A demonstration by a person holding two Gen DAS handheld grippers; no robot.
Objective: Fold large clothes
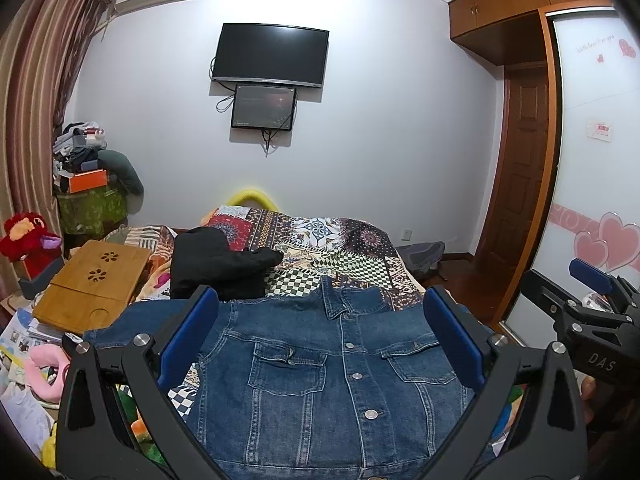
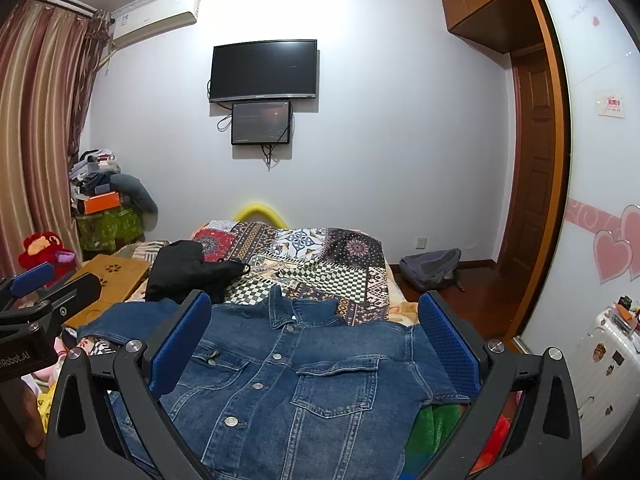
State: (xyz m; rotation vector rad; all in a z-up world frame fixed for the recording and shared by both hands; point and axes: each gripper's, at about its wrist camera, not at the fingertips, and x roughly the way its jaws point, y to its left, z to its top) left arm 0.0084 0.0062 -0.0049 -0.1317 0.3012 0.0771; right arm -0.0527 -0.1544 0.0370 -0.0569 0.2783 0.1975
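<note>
Ahead of me a black garment (image 1: 218, 262) lies mid-frame on the patchwork bedspread (image 1: 340, 240), a wooden lap tray (image 1: 92, 284) at left.

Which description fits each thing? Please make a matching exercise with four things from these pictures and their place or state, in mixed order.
Things:
1. denim jacket
2. black garment
3. wooden lap desk
4. left gripper

Descriptions:
A. open, holding nothing
B. at the left edge of the bed, beside the black garment
C. spread flat, front up, buttoned
D. in a heap on the patchwork bedspread, beyond the jacket's collar

Pairs: 1-C, 2-D, 3-B, 4-A
</note>
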